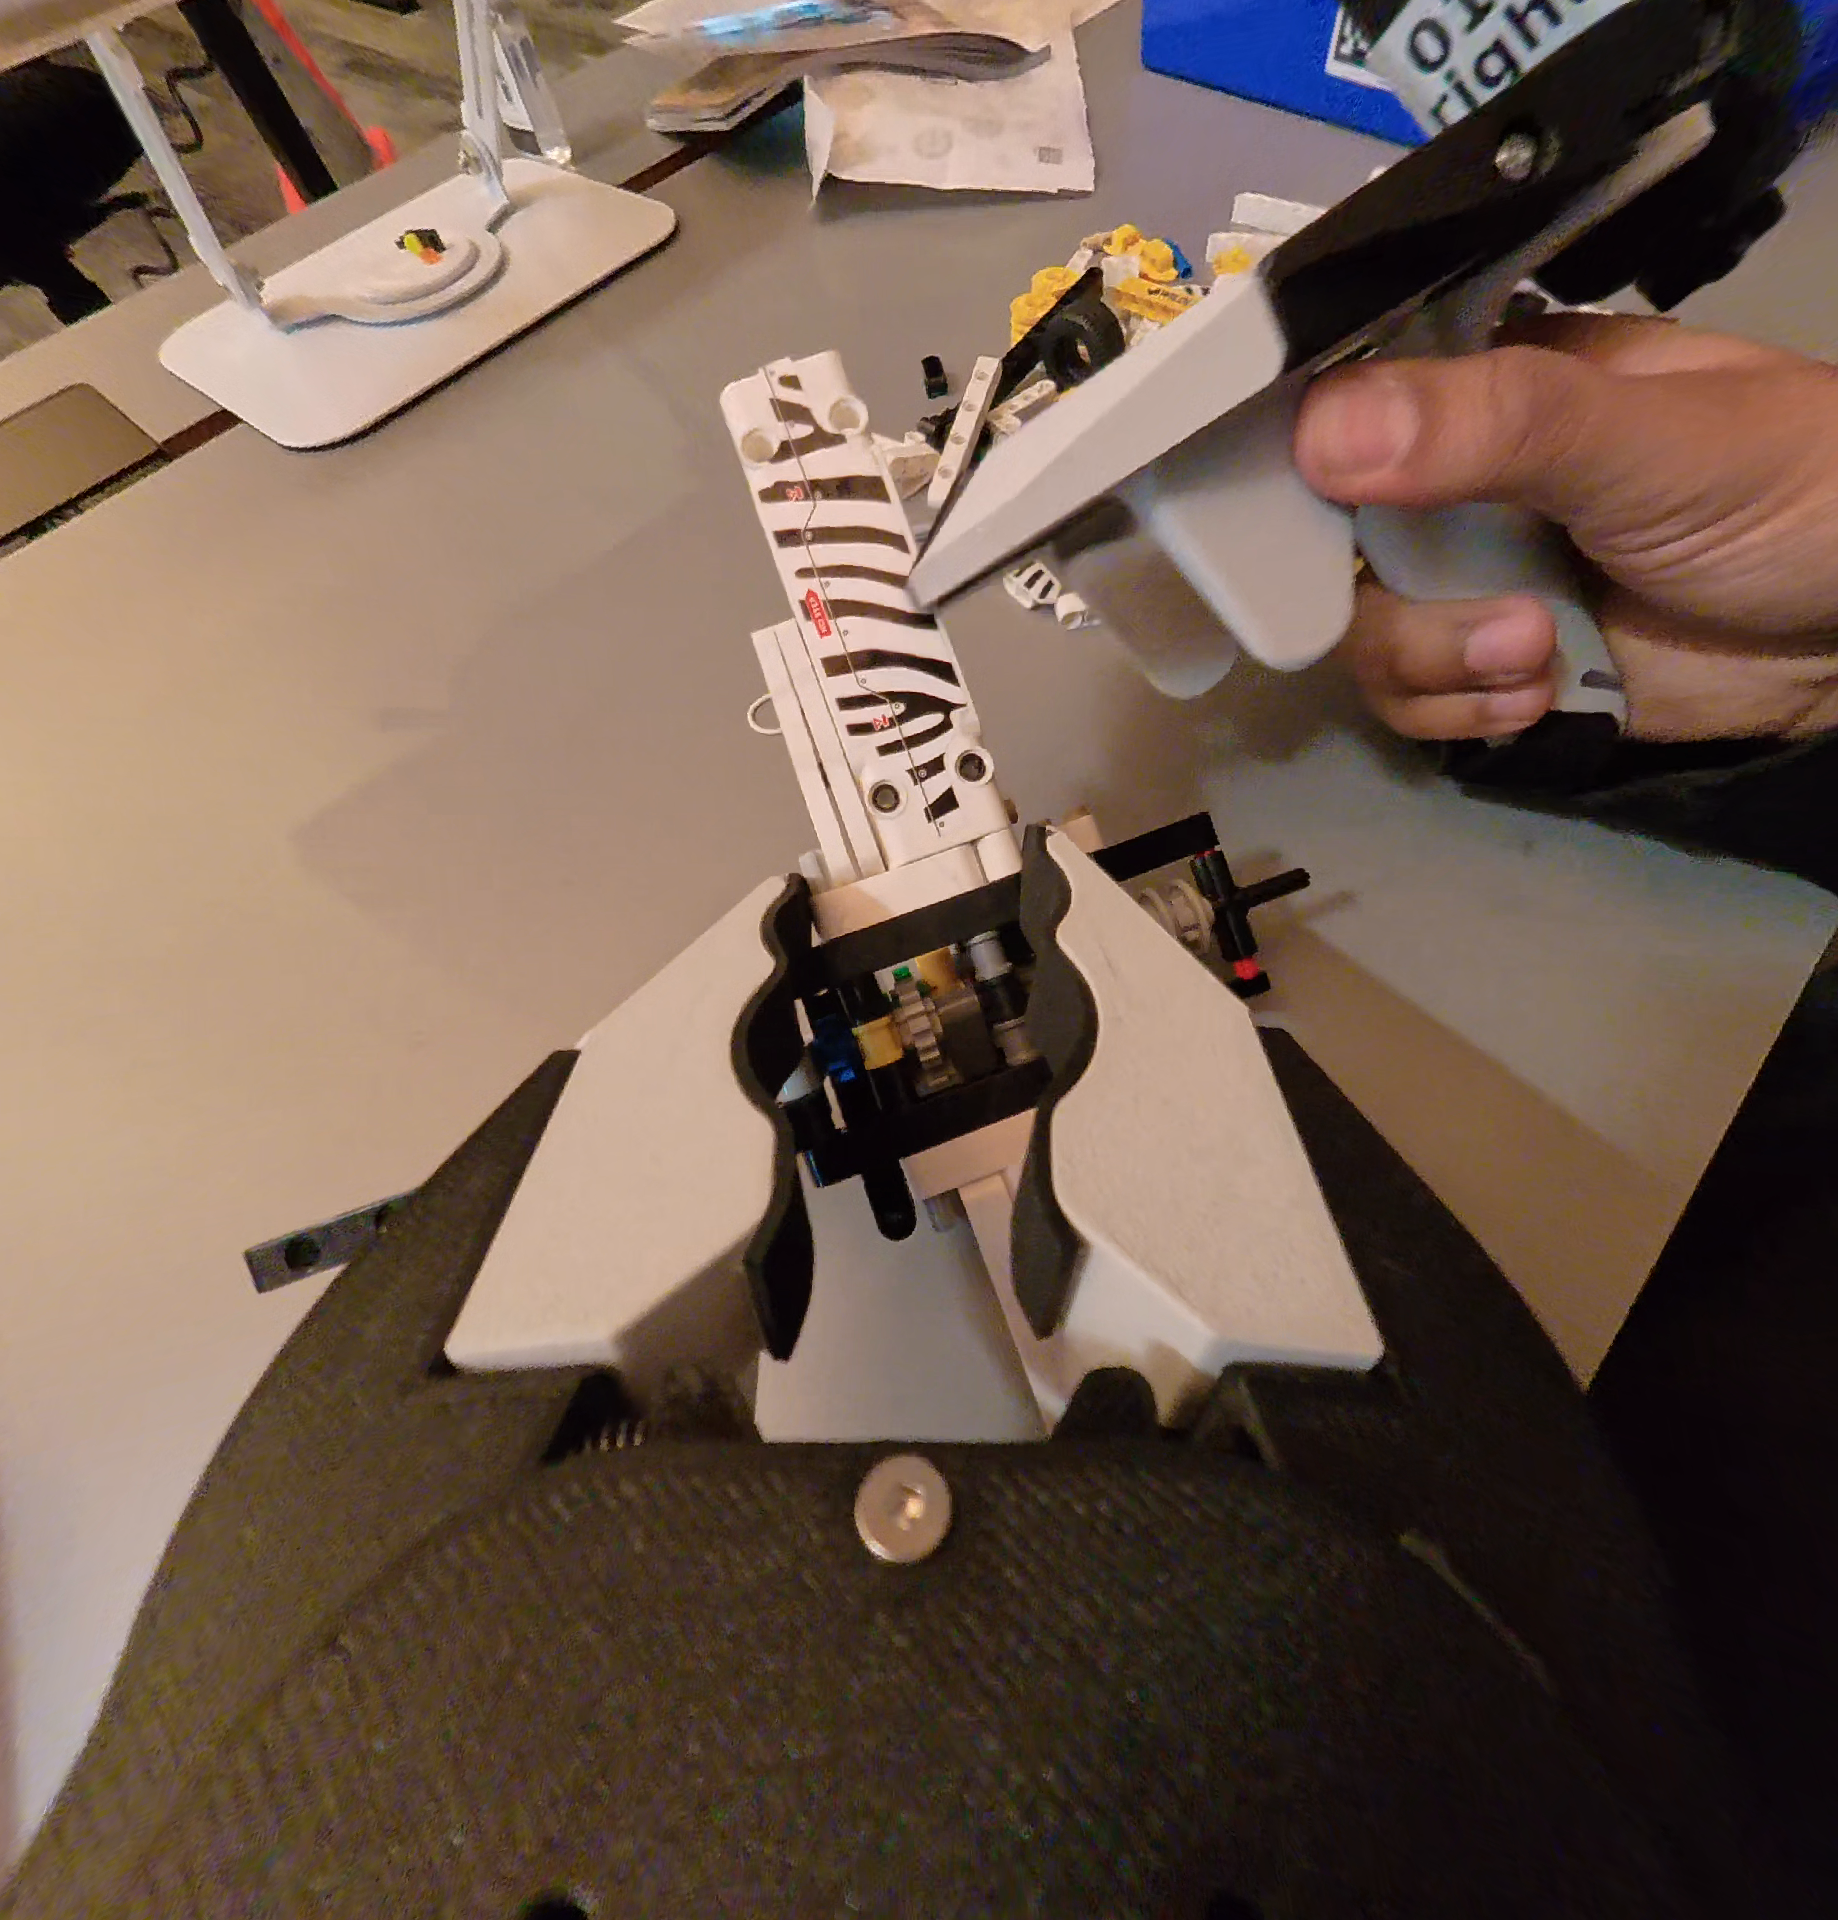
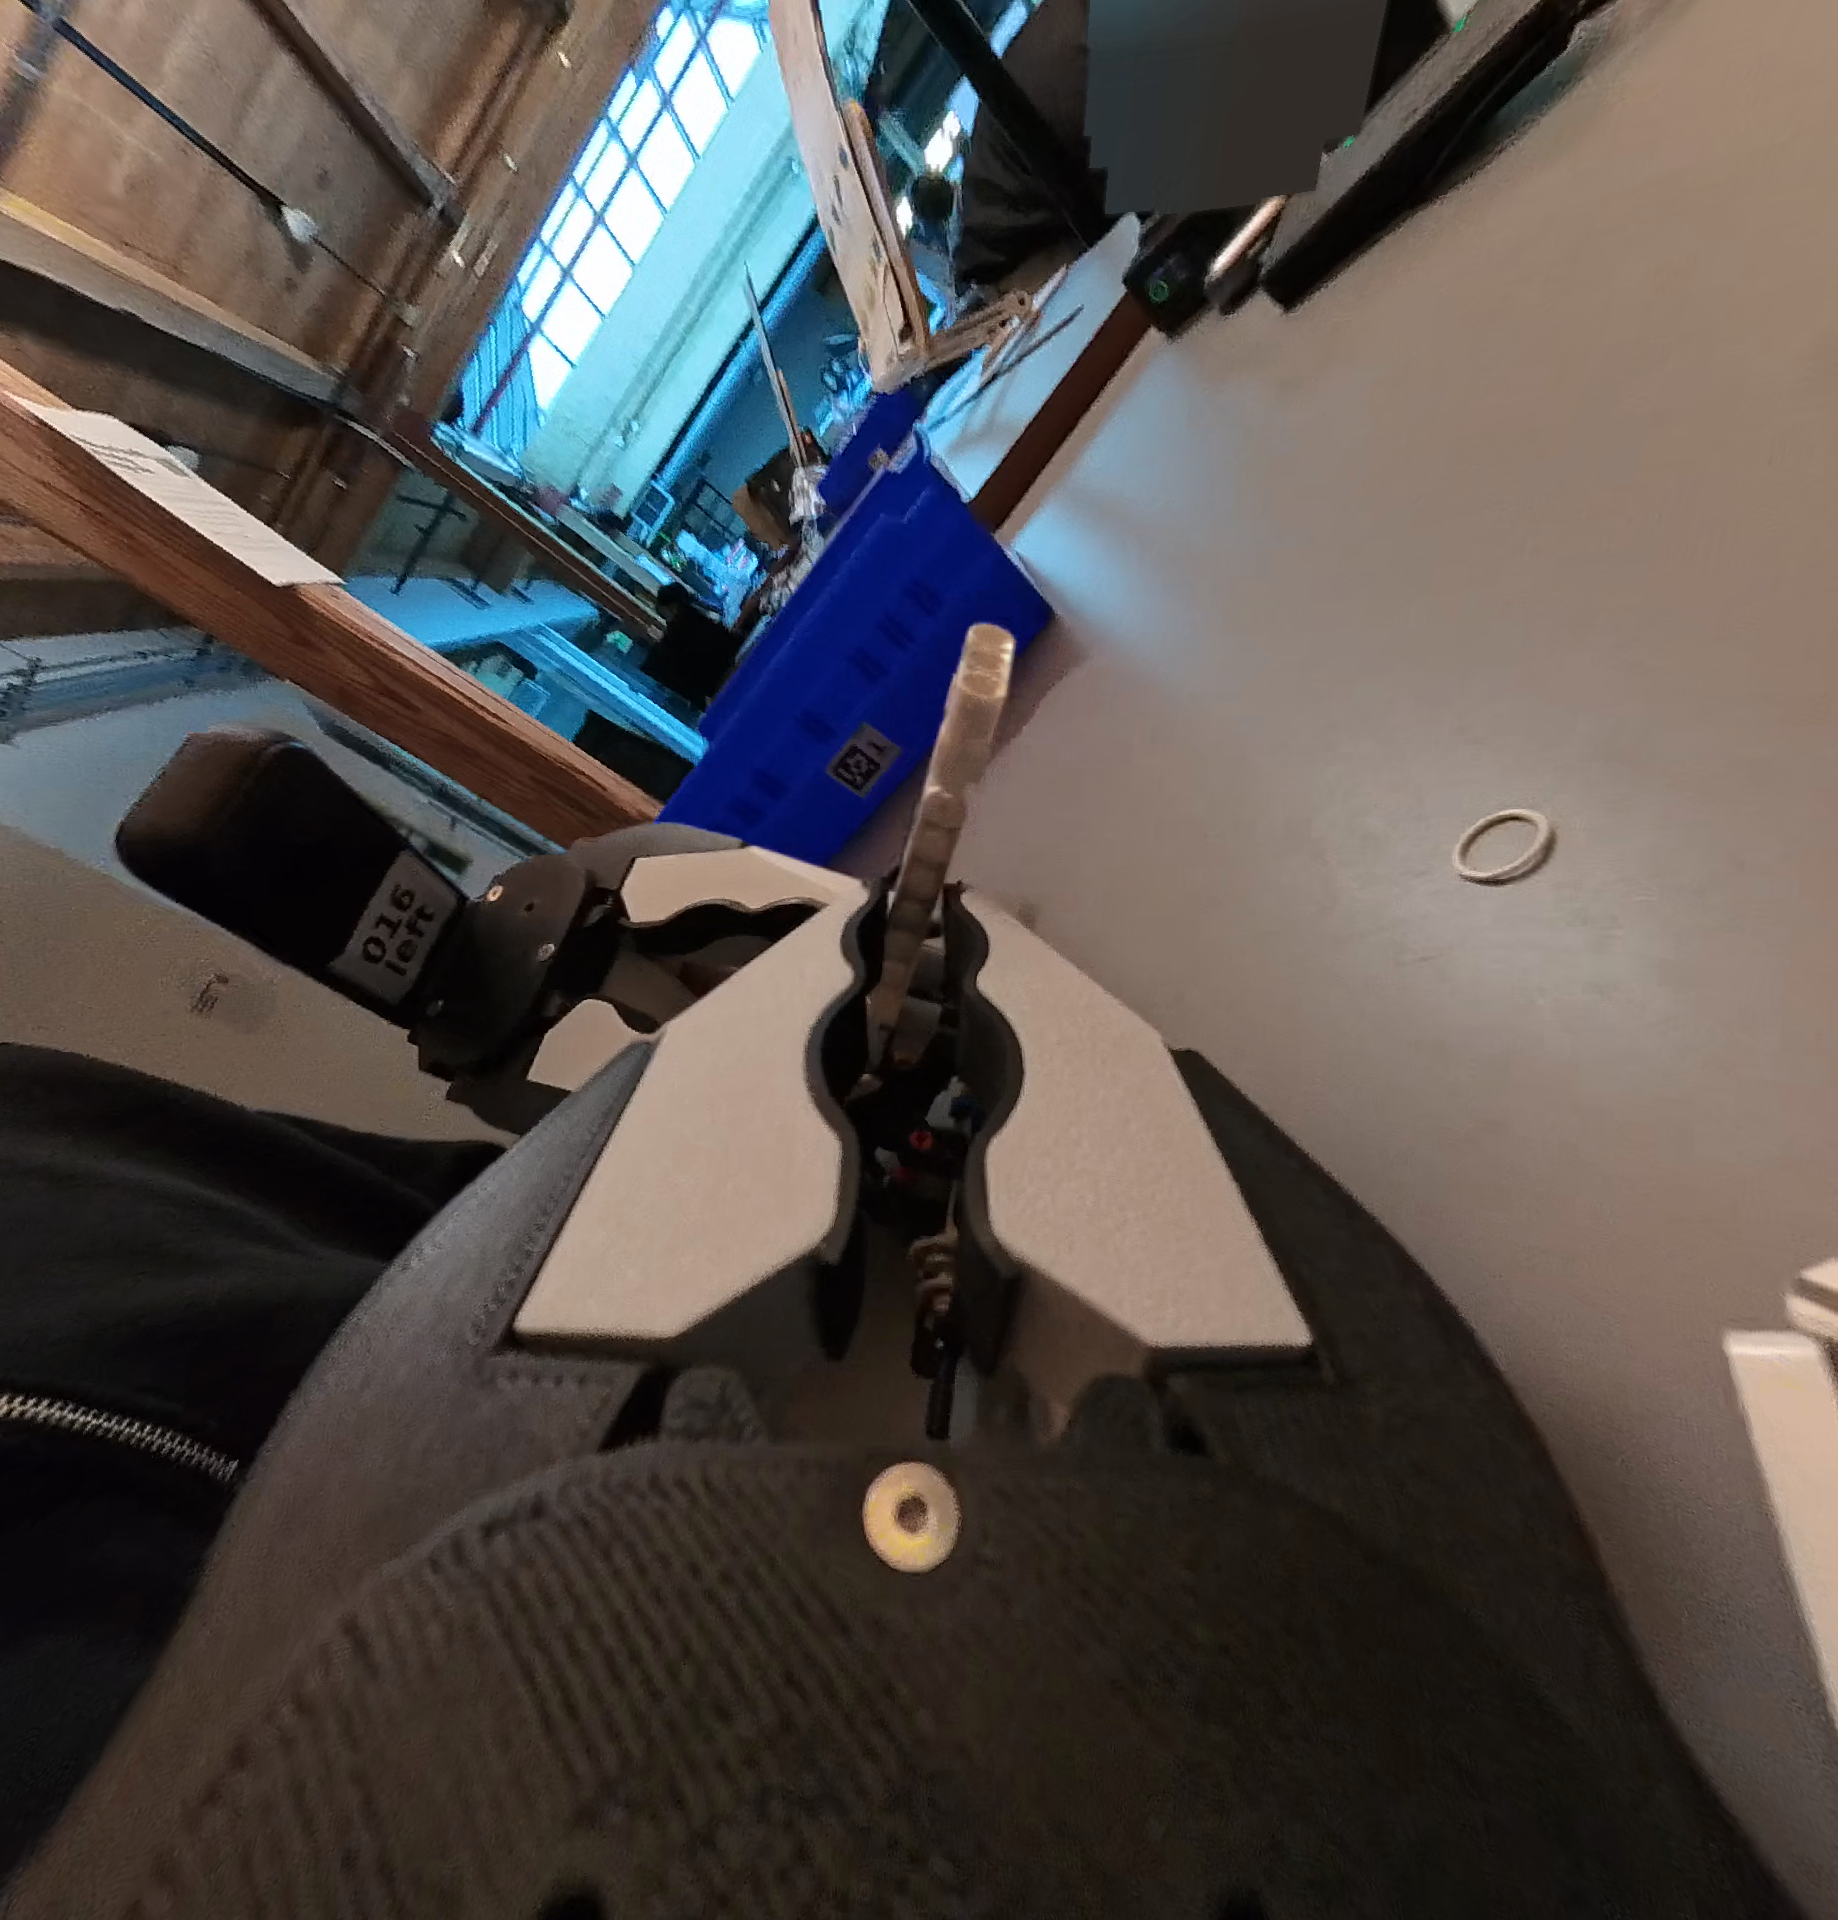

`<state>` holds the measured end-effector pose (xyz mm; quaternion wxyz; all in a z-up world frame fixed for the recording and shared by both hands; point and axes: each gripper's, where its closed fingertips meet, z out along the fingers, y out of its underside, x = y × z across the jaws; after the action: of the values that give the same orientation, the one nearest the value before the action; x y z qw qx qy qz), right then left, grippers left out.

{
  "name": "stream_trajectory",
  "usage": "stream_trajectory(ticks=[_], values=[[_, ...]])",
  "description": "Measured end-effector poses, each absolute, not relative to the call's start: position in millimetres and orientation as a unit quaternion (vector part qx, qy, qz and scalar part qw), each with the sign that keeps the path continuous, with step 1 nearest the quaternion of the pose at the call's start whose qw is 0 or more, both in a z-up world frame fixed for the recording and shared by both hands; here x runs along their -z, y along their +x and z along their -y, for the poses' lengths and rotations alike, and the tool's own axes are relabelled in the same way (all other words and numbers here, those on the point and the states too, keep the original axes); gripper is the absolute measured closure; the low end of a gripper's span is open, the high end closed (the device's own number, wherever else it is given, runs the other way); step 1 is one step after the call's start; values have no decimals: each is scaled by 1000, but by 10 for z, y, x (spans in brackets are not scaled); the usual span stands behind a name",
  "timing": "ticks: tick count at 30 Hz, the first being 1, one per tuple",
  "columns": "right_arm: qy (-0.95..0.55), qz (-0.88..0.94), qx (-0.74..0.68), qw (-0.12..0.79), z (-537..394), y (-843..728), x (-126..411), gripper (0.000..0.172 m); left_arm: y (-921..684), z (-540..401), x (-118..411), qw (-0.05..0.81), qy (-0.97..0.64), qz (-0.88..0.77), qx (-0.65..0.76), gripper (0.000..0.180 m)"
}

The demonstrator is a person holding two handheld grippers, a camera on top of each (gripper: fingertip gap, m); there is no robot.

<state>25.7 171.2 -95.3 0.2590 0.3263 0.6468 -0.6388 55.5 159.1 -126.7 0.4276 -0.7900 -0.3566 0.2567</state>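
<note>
The toy-brick assembly [image 1: 894, 727] is a long white panelled boom with black stripe markings, joined to a black frame that carries a grey gear and yellow and blue pieces. It is raised above the grey table [image 1: 375, 831], pointing away from the camera. The left gripper [image 1: 915, 883] is closed on the black frame end, both dark pads pressing its sides. The assembly appears light and rigid, but its push-fit joints could part under twisting. The frame looks like the soundest place to hold; the striped panels look smooth and likely slippery.

The right gripper [image 2: 920, 914] is nearly closed on a thin pale studded beam [image 2: 956, 769], which projects upward between its pads. In the left wrist view its fingertip sits against the boom's right edge.

Beyond lie a heap of loose yellow, white and black bricks [image 1: 1102, 301], a blue bin [image 2: 873, 665], papers [image 1: 946, 114], a white stand [image 1: 416, 291] and a rubber band [image 2: 1504, 845].
</note>
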Motion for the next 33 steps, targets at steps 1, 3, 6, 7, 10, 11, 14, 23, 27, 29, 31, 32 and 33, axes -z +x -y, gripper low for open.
stream_trajectory(ticks=[1, 3, 6, 7, 10, 11, 14, 23, 27, 29, 31, 32, 33], values=[[327, -640, 649, 250, -1762, 236, 934, 159, 556, -1590, 1267, 428, -790, 357, -255, 137], [322, -630, 671, 221, -1866, 204, 867, 149, 556, -1598, 1266, 431, -790, 356, -251, 138], [307, -640, 688, 153, -1948, 167, 804, 141, 555, -1618, 1260, 433, -790, 352, -252, 138], [297, -647, 691, 124, -1955, 157, 792, 138, 554, -1620, 1259, 433, -790, 352, -253, 138], [280, -655, 698, 74, -1944, 132, 744, 125, 557, -1621, 1256, 434, -790, 349, -255, 138], [286, -650, 700, 78, -1937, 110, 733, 122, 557, -1623, 1255, 435, -790, 347, -257, 138], [309, -636, 696, 125, -1882, 35, 757, 117, 562, -1630, 1250, 435, -792, 339, -261, 138], [321, -621, 674, 240, -1641, 154, 884, 162, 553, -1648, 1255, 429, -795, 333, -270, 129], [324, -627, 663, 248, -1657, 189, 896, 162, 563, -1655, 1260, 423, -799, 332, -270, 132], [322, -640, 654, 243, -1657, 213, 916, 161, 568, -1666, 1263, 425, -799, 332, -268, 136], [316, -656, 642, 241, -1654, 263, 946, 161, 568, -1658, 1264, 426, -798, 334, -264, 136], [315, -659, 639, 241, -1653, 284, 956, 161, 568, -1655, 1264, 429, -797, 335, -261, 136], [316, -661, 636, 244, -1651, 304, 969, 162, 563, -1649, 1264, 430, -796, 337, -261, 136]])
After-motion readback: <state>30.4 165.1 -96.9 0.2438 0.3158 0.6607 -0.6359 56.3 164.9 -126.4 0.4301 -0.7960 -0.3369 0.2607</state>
